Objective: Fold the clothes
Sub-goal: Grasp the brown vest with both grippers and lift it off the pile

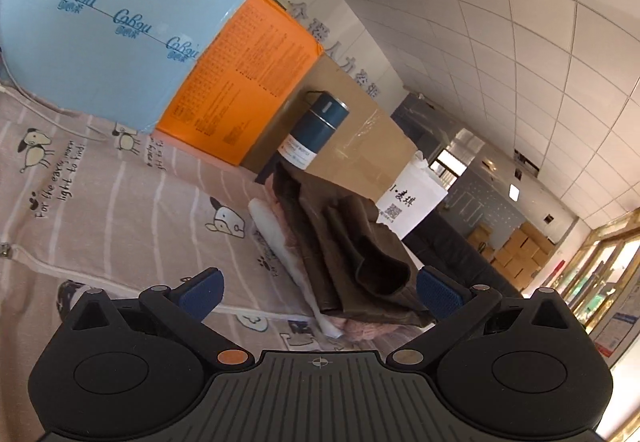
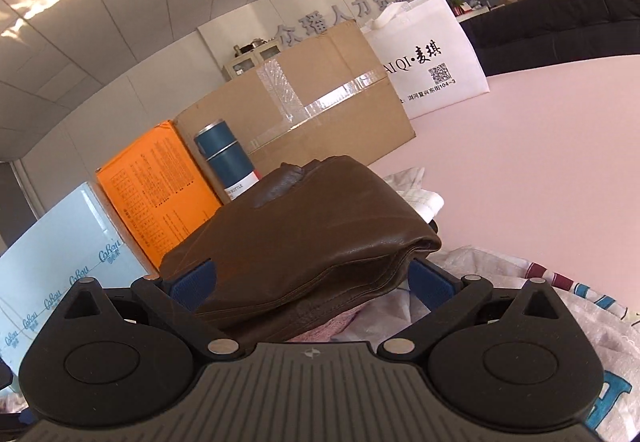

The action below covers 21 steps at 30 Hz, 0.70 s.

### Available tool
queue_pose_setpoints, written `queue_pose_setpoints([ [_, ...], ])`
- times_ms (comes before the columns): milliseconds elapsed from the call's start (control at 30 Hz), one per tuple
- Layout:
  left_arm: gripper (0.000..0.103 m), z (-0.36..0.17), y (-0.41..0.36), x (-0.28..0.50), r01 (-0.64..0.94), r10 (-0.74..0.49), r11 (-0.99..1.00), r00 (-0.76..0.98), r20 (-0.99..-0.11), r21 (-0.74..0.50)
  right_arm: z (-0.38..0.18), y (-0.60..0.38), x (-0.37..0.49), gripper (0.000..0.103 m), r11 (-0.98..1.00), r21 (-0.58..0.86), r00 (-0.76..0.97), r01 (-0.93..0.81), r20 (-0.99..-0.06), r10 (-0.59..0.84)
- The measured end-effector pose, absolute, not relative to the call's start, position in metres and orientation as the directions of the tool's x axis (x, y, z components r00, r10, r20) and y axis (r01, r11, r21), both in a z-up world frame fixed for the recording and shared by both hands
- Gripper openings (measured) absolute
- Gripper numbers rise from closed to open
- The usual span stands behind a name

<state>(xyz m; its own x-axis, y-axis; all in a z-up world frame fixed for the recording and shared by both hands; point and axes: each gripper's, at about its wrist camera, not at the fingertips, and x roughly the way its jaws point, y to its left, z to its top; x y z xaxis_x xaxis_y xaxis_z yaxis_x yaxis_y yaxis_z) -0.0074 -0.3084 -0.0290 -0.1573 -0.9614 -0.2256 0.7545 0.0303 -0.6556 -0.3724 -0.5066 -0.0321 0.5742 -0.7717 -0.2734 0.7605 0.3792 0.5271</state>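
both wrist views look low and close at the folded brown garment (image 1: 352,262) (image 2: 312,238), left tilted.

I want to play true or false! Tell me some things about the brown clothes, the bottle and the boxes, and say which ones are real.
1. The brown garment lies folded on top of a pile of other clothes. True.
2. The bottle is red. False: it is dark blue with a white label.
3. The orange box stands between the light blue box and the bottle. True.
4. The left gripper is squeezed shut on the brown garment. False: its fingers stand wide apart.
5. The white bag lies flat on the table. False: it stands upright beside the cardboard box.
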Motion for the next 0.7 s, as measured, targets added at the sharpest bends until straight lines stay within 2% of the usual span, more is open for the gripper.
queue_pose_setpoints([
  [200,0.103,-0.047,-0.368,-0.006,0.581,-0.930,-0.009,-0.304,-0.206,-0.814,-0.040,-0.545,-0.388,0.103,0.314,0.629,0.596,0.711,-0.302,-0.744],
  [467,0.103,-0.068,-0.421,-0.015,0.509,-0.915,0.011,-0.343,-0.215,-0.860,-0.048,-0.577,-0.399,0.103,0.245,0.664,0.589,0.707,-0.360,-0.723],
  [700,0.103,-0.062,-0.451,-0.026,0.527,-0.906,-0.046,-0.379,-0.186,-0.849,-0.035,-0.574,-0.402,0.103,0.366,0.731,0.726,0.576,-0.251,-0.640],
])
